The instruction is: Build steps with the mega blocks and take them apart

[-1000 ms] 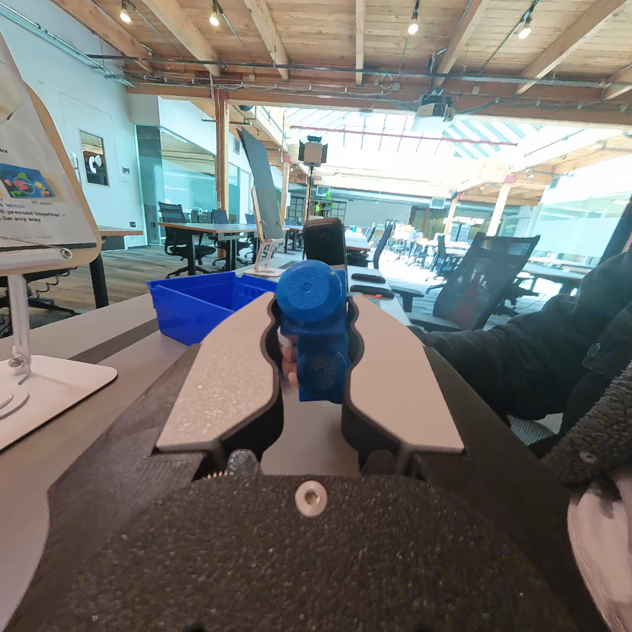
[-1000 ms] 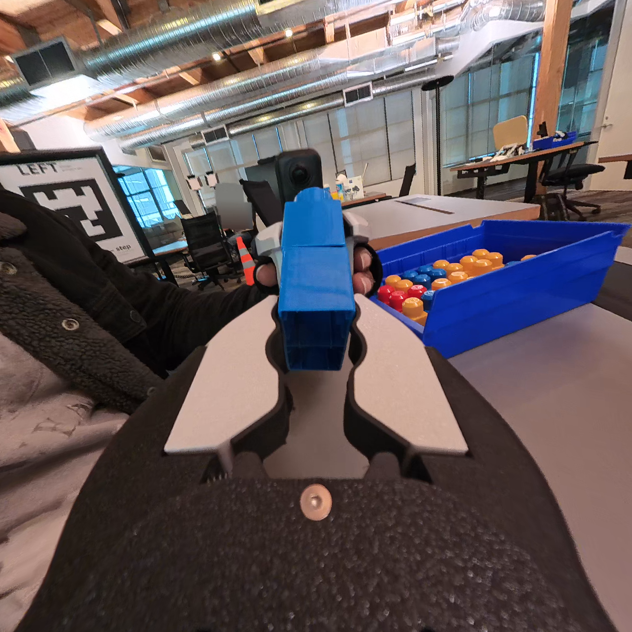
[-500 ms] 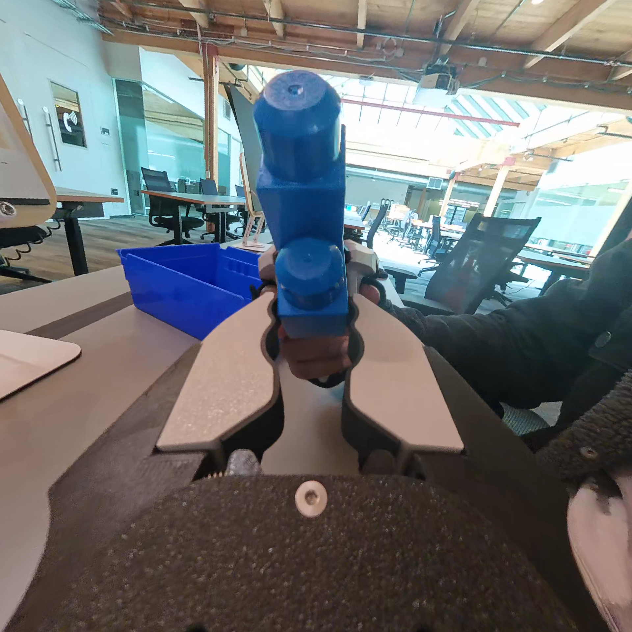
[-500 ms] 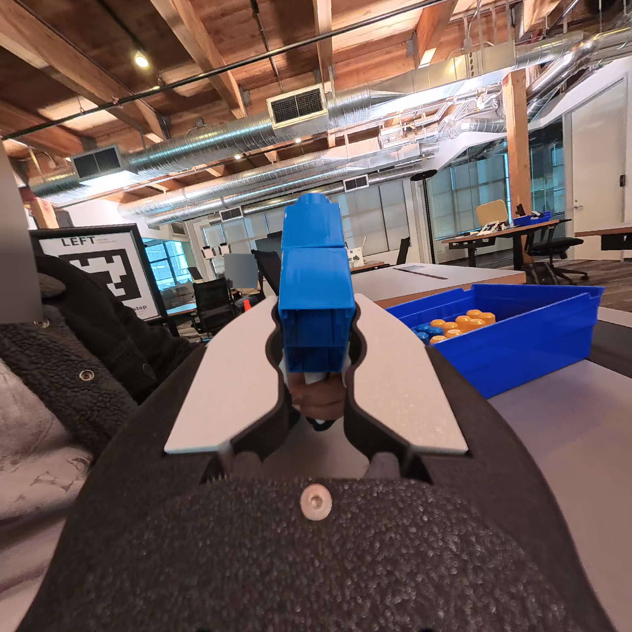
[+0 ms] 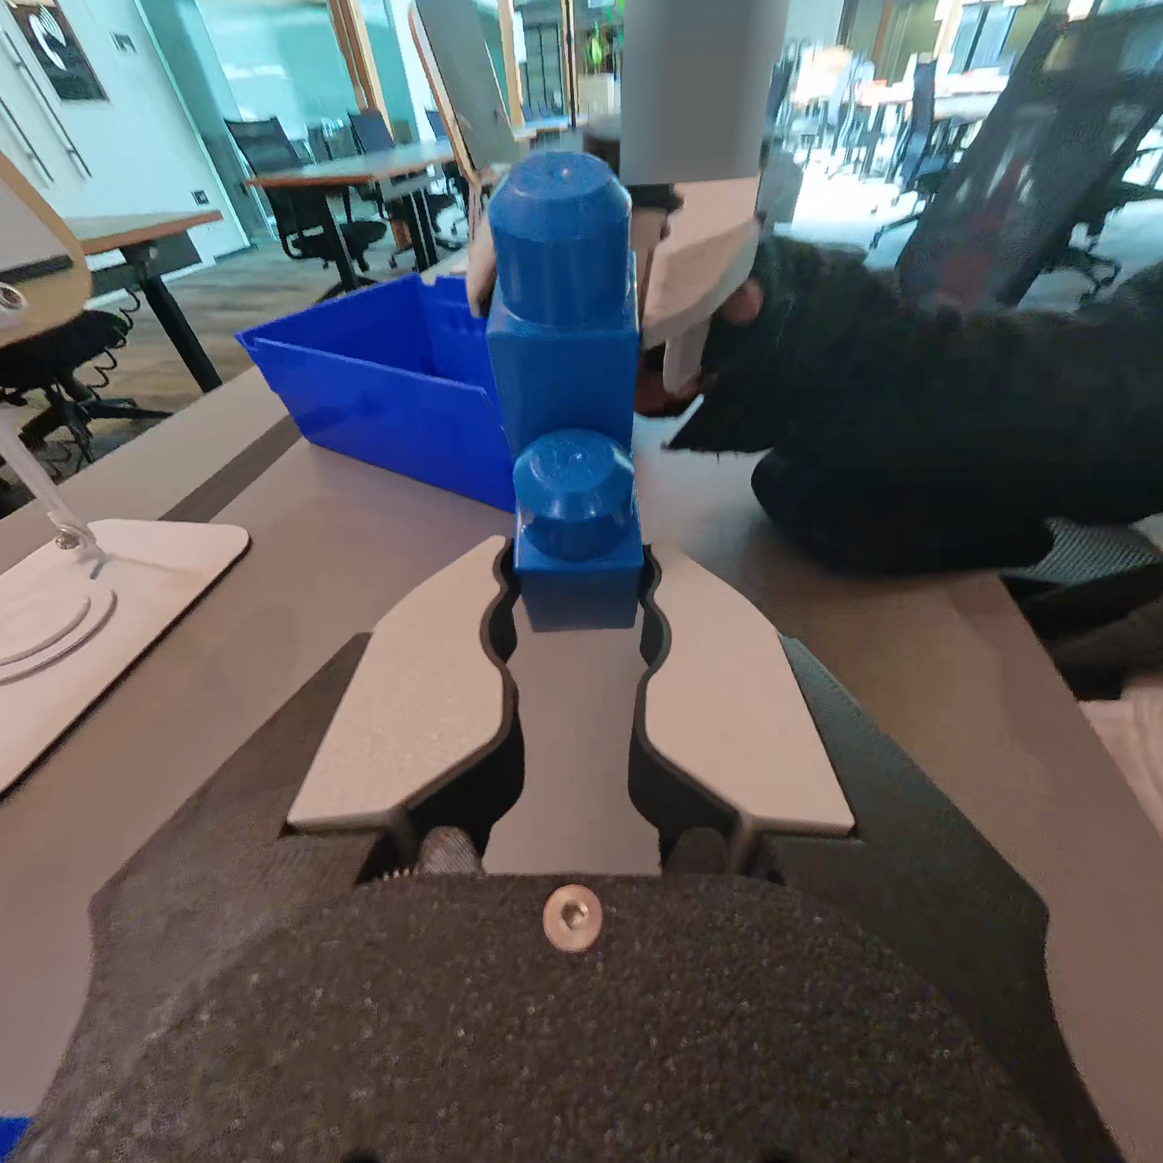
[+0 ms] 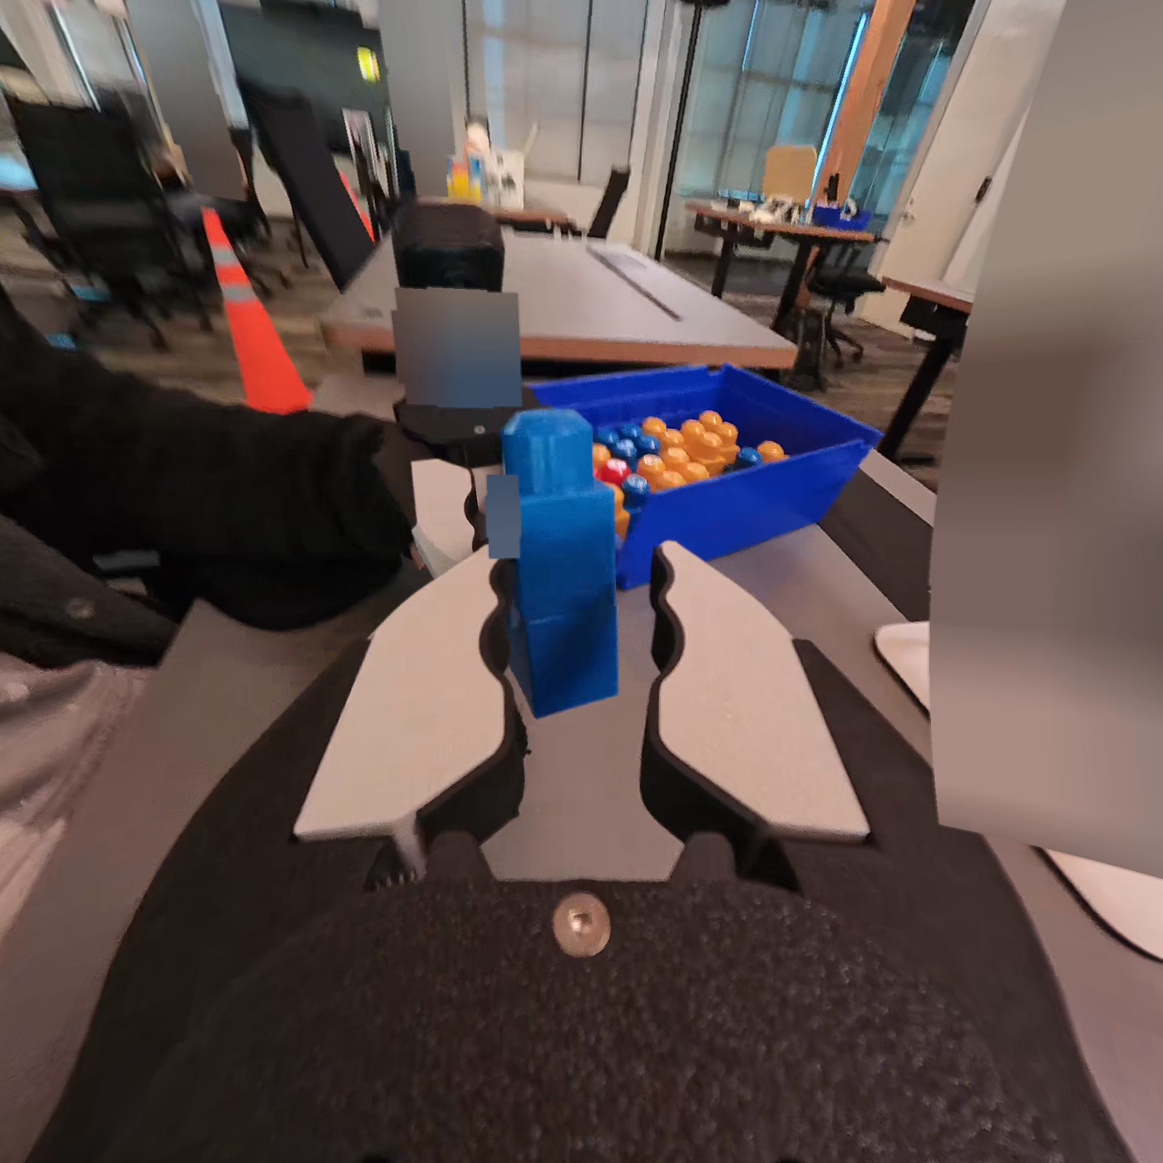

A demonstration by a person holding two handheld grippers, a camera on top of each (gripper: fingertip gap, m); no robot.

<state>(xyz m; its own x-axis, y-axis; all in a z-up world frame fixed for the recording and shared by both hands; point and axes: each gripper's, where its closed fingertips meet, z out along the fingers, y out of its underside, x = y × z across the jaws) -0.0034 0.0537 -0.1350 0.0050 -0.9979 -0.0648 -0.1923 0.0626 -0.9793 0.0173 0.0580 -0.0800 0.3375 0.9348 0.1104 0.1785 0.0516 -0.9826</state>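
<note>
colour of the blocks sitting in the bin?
Mostly orange, some blue, one red, in the blue bin. Blocks show best in the right wrist view.

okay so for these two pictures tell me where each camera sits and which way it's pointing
Left wrist view: sits on the left gripper, looking along its fingers at the joined blue blocks and blue bin; a dark sleeve shows.
Right wrist view: sits on the right gripper, facing the opposite way, its fingers open around the blocks; the bin's orange, blue and red blocks show.
Shared: blocks, bin, grey table.
</note>
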